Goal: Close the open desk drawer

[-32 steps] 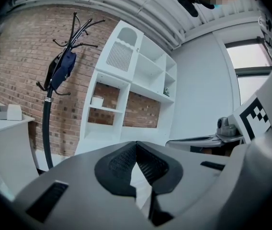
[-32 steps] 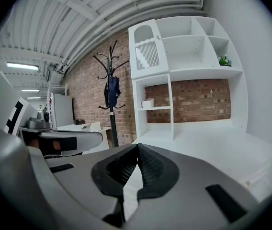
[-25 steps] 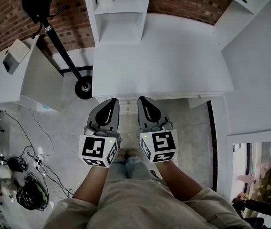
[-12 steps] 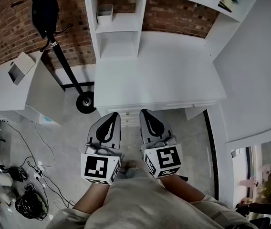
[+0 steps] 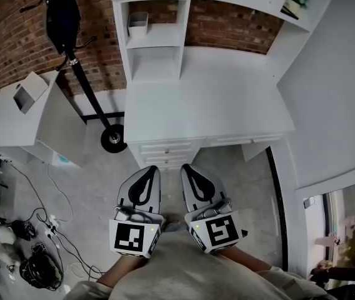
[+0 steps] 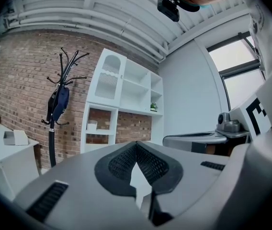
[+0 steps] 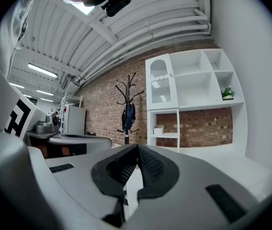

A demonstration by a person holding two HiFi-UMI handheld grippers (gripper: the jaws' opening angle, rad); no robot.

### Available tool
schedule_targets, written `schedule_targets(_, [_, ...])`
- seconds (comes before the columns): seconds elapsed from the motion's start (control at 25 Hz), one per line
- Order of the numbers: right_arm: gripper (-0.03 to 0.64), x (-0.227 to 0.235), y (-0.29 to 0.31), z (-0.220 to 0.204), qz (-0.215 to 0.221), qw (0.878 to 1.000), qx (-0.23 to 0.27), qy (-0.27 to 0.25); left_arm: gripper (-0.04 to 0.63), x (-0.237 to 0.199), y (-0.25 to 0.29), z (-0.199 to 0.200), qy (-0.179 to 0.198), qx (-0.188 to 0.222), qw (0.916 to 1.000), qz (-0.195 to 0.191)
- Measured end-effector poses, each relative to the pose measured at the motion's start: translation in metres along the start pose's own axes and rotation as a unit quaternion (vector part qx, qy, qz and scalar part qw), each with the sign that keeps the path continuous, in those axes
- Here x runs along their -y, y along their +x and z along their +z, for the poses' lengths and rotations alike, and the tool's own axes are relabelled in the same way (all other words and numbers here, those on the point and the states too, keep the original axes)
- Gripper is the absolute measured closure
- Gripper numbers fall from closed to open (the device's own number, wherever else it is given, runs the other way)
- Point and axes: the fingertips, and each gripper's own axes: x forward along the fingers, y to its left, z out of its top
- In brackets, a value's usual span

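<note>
Both claws are standing farther back from the white worktop (image 5: 209,99) than a second ago. The left claw (image 5: 150,169) is holding its jaws together on nothing. The right claw (image 5: 185,167), just beside it, is also closed and empty. The drawer (image 5: 165,147) is sitting pushed in under the worktop's front edge, ahead of them.

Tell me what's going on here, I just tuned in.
A person stands at the white desk with tongs in each hand. The left tongs and right tongs are both shut, empty, held side by side short of the desk, touching nothing. The drawer fronts under the desktop look flush, so the drawer seems closed.
</note>
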Motion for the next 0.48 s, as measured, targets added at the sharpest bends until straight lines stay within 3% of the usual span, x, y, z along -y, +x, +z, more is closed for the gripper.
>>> schedule_targets(0.36, [0.588, -0.0004, -0.0105, -0.0088, -0.008, 1.0, -0.009, -0.007, 0.578, 0.0116, -0.0082, -0.0026, -0.011, 0.005, 0.9999, -0.006])
schedule_targets(0.48, [0.588, -0.0023, -0.008, -0.0061, -0.006, 1.0, 0.001, -0.008, 0.578, 0.011, -0.008, -0.0066, 0.002, -0.006, 0.9999, -0.01])
